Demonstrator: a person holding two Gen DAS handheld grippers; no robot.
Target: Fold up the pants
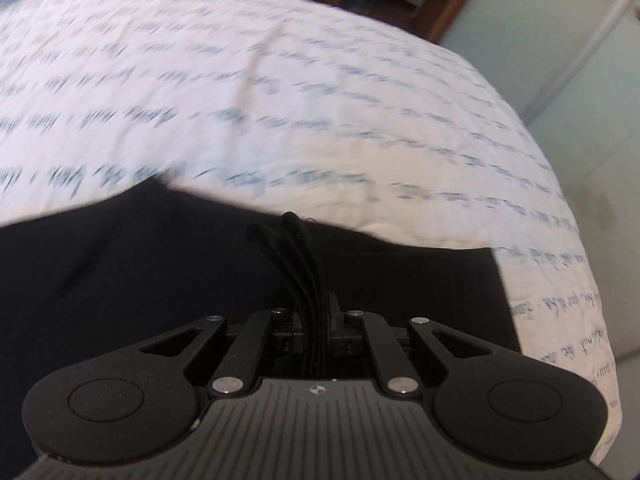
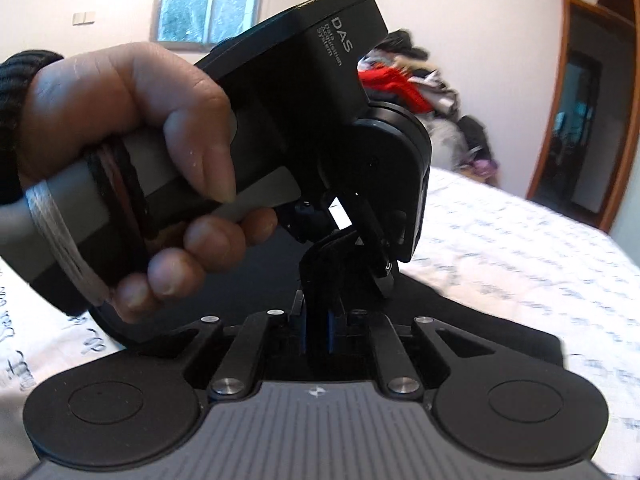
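The black pants (image 1: pixel 120 272) lie on the bed with the white printed sheet (image 1: pixel 280 92). My left gripper (image 1: pixel 316 320) is shut on several stacked layers of the pants' edge, which stick up between its jaws. In the right wrist view my right gripper (image 2: pixel 318 328) is shut on a fold of the black pants (image 2: pixel 460 320). The other hand-held gripper and the person's hand (image 2: pixel 132 152) fill the view just ahead of it, close above the cloth.
The bed's right edge (image 1: pixel 580 280) drops to a pale floor. A wooden door frame (image 2: pixel 560 112) stands at the right, a pile of clothes (image 2: pixel 420 92) lies beyond the bed, and a window (image 2: pixel 212 0) is at the back.
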